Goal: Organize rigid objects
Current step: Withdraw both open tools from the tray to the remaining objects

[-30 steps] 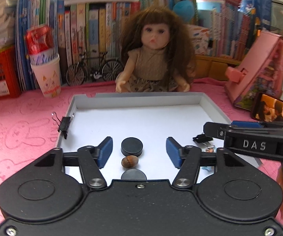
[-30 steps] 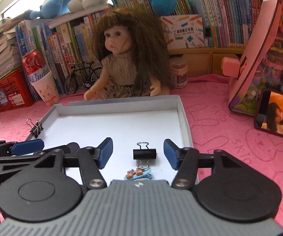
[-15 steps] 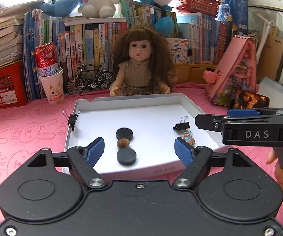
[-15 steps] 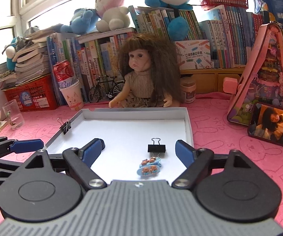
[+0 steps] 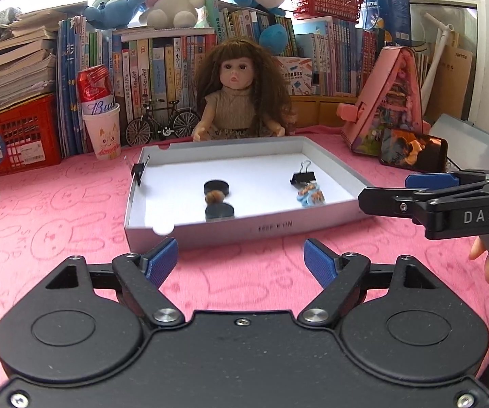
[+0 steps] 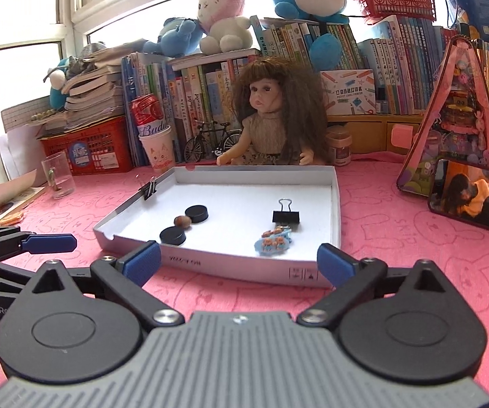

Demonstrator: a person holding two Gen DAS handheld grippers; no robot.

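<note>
The left gripper [image 5: 241,260] is spread wide, its blue pads [image 5: 161,261] well apart with nothing between them, and it hovers over the pink cloth [image 5: 50,224] just short of the tray's near wall. The right gripper [image 6: 239,267] is spread just as wide and is also empty, its pads [image 6: 334,268] framing the near edge of the tray [image 6: 244,267] without touching it. Each claw shows in the other's view: the right one juts in at the far right of the left wrist view, and the left one lies low at the left edge of the right wrist view. The white tray [image 5: 312,226] sits on the cloth, and all the small things lie inside it. Toward its left-middle, two black discs stand in a line running near to far, the near disc [image 5: 219,211] and the far disc [image 5: 216,187], with a brown nut [image 5: 213,197] between them and touching or almost touching both. Toward the right, a black clip [image 5: 303,176] lies flat on the tray floor, and just on its near side lies a blue charm [image 5: 310,196]. A second clip [image 5: 139,170] is clamped on the tray's left wall, near the far corner. Behind the tray a doll [image 5: 239,91] sits facing the cameras, with a toy bicycle [image 5: 162,124] and a paper cup [image 5: 103,132] holding a red can [image 5: 94,85] to its left, and a phone [image 5: 412,149] to the right.
</note>
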